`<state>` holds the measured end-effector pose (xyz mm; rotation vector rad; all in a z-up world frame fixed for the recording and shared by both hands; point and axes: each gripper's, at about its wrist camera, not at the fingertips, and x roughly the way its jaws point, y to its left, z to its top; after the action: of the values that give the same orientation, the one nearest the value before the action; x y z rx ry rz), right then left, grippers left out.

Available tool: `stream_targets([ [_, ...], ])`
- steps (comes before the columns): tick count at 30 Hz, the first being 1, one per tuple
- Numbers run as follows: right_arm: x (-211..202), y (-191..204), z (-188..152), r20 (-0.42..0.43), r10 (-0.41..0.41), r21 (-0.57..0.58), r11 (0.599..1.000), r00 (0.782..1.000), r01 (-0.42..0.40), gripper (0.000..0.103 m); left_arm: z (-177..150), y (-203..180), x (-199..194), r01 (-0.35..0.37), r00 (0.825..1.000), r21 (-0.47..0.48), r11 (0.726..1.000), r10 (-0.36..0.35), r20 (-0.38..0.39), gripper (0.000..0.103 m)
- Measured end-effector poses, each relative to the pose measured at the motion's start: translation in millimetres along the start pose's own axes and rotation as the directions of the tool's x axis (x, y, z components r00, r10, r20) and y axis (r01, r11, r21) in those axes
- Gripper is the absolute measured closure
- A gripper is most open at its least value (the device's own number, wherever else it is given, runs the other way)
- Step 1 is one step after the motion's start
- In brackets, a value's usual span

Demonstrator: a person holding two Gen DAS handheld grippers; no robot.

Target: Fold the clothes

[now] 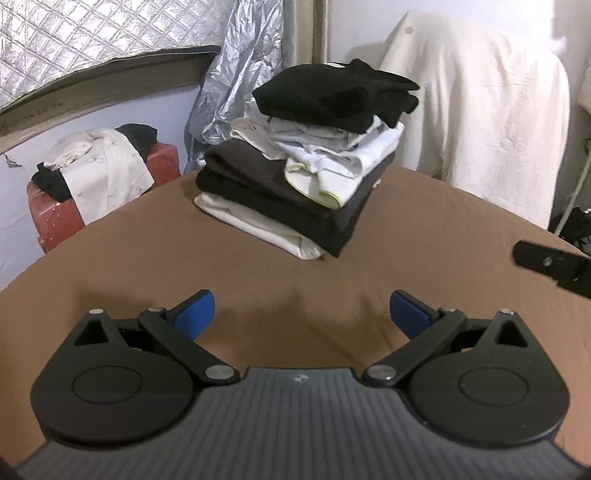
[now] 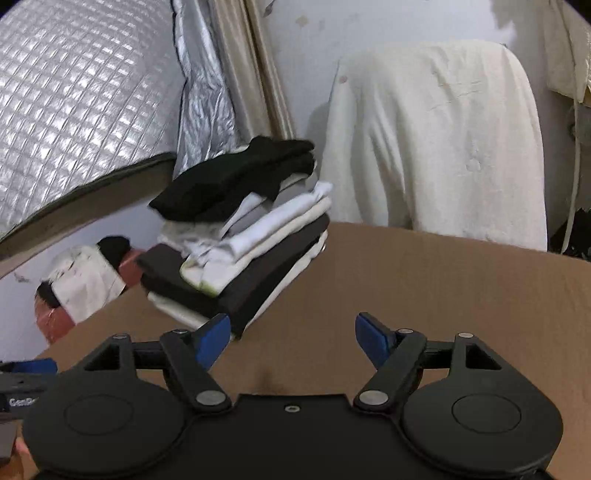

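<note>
A stack of folded clothes (image 1: 295, 173) stands at the far side of the brown surface (image 1: 147, 258), with a black garment (image 1: 332, 96) on top and white, dark and cream pieces below. In the right wrist view the same stack (image 2: 236, 236) is at left centre. My left gripper (image 1: 302, 315) is open above bare brown surface, nothing between its blue pads. My right gripper (image 2: 292, 341) is open too, empty, its left fingertip near the stack's front corner. The right gripper's edge (image 1: 554, 266) shows at the right of the left wrist view.
A red suitcase (image 1: 162, 158) with loose white and black clothes (image 1: 99, 158) on it stands beyond the surface at left. A cream cloth (image 1: 480, 103) drapes over something behind. Silver quilted covering (image 1: 92, 33) hangs at the back left. The left gripper's body (image 2: 22, 384) shows at the lower left.
</note>
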<state>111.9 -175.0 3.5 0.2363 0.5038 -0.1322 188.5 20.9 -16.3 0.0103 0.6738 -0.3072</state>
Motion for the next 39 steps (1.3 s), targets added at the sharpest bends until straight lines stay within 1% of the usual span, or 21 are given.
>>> stream_targets([
  [2, -5.8, 4.3, -8.2, -0.023, 0.014, 0.007, 1.000, 1.000, -0.014, 0.024, -7.8, -0.6, -3.6, 0.006, 1.000, -0.012, 1.000, -0.007, -0.021, 0.000],
  [4, -13.5, 10.9, -15.3, -0.025, 0.009, -0.015, 1.000, 1.000, -0.010, 0.024, -13.1, -2.2, -8.2, 0.010, 0.999, -0.017, 1.000, -0.011, -0.036, 0.000],
  [7, -24.9, 20.9, -21.1, -0.024, -0.006, -0.063, 0.998, 1.000, 0.004, 0.024, -13.5, -6.4, -21.3, 0.000, 1.000, -0.002, 1.000, 0.000, -0.012, 0.000],
  [9, -31.7, 25.9, -22.6, -0.031, -0.011, -0.080, 0.997, 0.999, 0.008, 0.024, -14.5, -7.8, -30.2, -0.001, 1.000, -0.008, 1.000, 0.001, -0.002, 0.000],
  [14, -48.2, 37.7, -24.7, -0.035, -0.046, -0.149, 0.988, 0.998, 0.041, 0.023, -19.2, -13.6, -36.5, 0.020, 0.999, -0.005, 1.000, -0.020, -0.046, 0.000],
  [15, -52.4, 39.6, -24.1, -0.033, -0.036, -0.164, 0.986, 0.999, 0.030, 0.023, -19.4, -15.3, -37.6, 0.018, 0.999, 0.004, 1.000, -0.018, -0.046, 0.000],
  [17, -60.0, 42.7, -22.0, -0.029, -0.020, -0.181, 0.983, 0.999, 0.014, 0.023, -18.7, -18.7, -43.3, 0.004, 1.000, 0.024, 1.000, -0.004, -0.027, 0.000],
  [24, -75.3, 47.7, -16.6, 0.001, -0.081, -0.202, 0.976, 0.997, 0.079, 0.020, -15.3, -29.4, -64.4, -0.051, 0.998, 0.089, 0.995, 0.046, 0.050, 0.000],
  [29, -79.4, 47.7, -15.5, 0.005, -0.098, -0.211, 0.973, 0.995, 0.097, 0.019, -14.0, -29.0, -64.4, -0.026, 0.999, 0.080, 0.996, 0.023, 0.035, 0.000],
  [34, -81.8, 50.2, -17.2, -0.007, -0.086, -0.233, 0.969, 0.996, 0.082, 0.019, -16.8, -35.1, -56.8, -0.045, 0.999, 0.120, 0.992, 0.043, 0.019, 0.000],
  [39, -79.7, 48.9, -18.5, -0.012, -0.097, -0.231, 0.969, 0.995, 0.092, 0.019, -17.6, -35.4, -54.9, -0.040, 0.999, 0.122, 0.992, 0.038, 0.013, 0.000],
])
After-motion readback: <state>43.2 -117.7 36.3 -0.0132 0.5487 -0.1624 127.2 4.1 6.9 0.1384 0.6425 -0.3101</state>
